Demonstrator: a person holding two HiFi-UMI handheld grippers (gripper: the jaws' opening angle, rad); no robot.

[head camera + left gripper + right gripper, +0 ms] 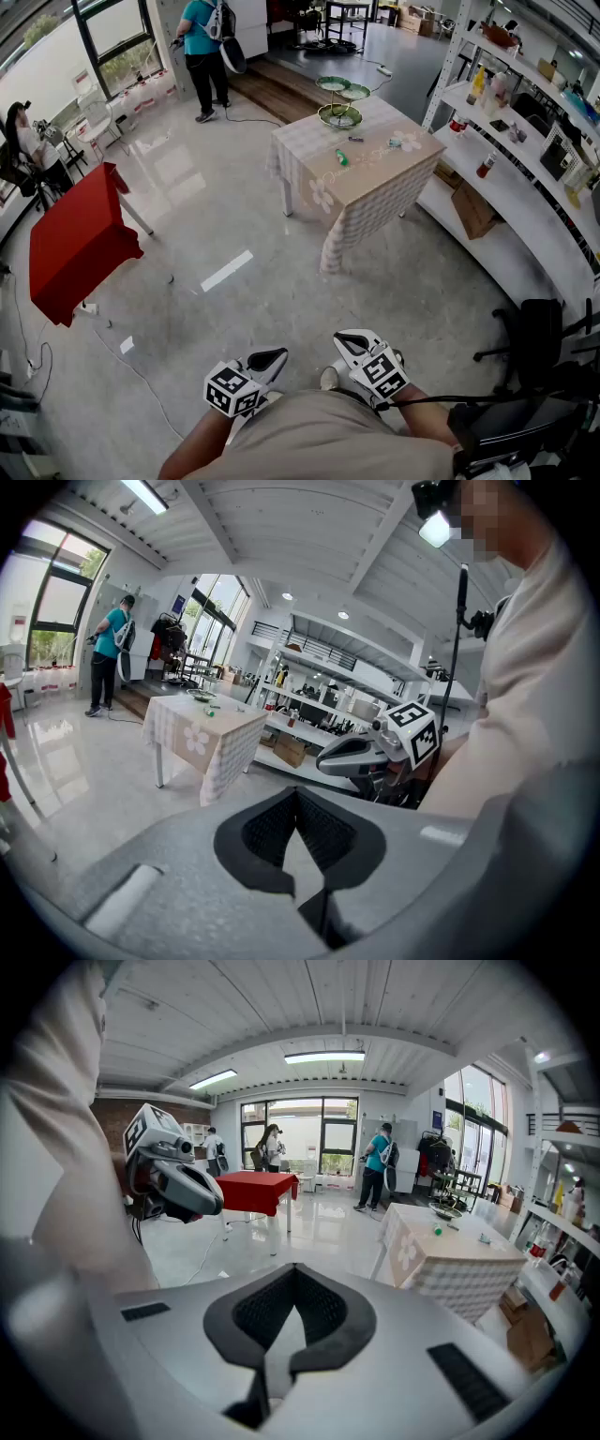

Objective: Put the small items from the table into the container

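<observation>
A: How does the person hold the two tools?

B: Low and close against the torso, side by side. The left gripper (269, 357) and the right gripper (350, 339) both point forward and tilt somewhat down toward the floor (281, 281). Their marker cubes are turned upward, and the forearms are drawn in along the body.

A: And the fingers?

B: Together on both. Each gripper's own view shows the dark pads meeting at the tips with nothing between them.

A: So where are the small items?

B: Well apart from both grippers, across the open floor, on the tabletop (375, 183) with the checked, flower-printed cloth. A green item (342, 157) lies near the middle. A pale blue item (395, 142) lies toward the shelving side, and a small dark item (356, 139) lies just beyond the green one.

A: Is the container on the same tabletop?

B: Yes, a tiered green dish stand (338, 99) stands at the far end. What lies in its dishes is too small to tell.

A: What else is around?

B: A red table (75, 239) at the left, white shelving (511, 155) at the right, and a person in a teal top (202, 47) standing farther off.
</observation>
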